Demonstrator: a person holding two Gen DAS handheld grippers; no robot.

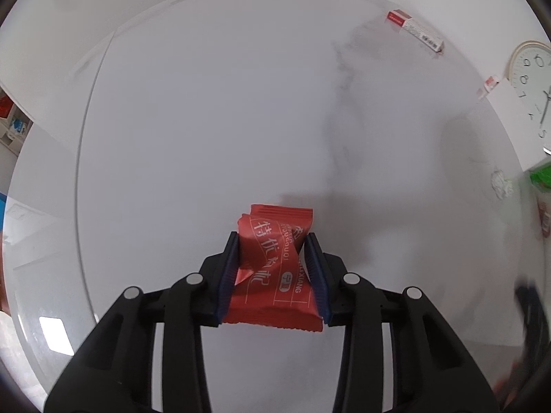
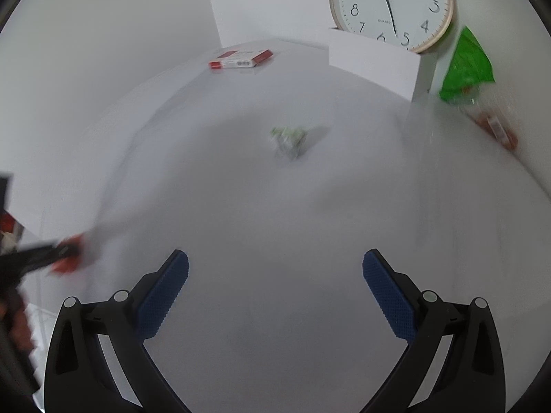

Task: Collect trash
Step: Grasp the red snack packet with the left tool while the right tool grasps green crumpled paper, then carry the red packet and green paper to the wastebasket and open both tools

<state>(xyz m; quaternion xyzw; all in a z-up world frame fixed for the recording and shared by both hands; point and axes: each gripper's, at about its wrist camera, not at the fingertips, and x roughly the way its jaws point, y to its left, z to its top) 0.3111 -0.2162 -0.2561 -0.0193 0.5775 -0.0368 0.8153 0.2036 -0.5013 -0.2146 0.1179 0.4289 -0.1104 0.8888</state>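
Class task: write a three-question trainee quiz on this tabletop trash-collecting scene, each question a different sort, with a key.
1. True or false: the left tool has its pads pressed on the red wrapper.
2. Multiple choice: the right tool is A) shut on a carton, B) open with nothing between its pads, C) out of view.
3. Fill in: behind the white card leans a wall ____.

Key: 1 true; 2 B; 3 clock. Also waiting on the table: a crumpled scrap and a red-and-white carton.

Red wrapper (image 1: 272, 268) with white lettering, dotted blue fingers (image 2: 162, 297), white table (image 2: 275, 213), green bag (image 2: 466, 63).
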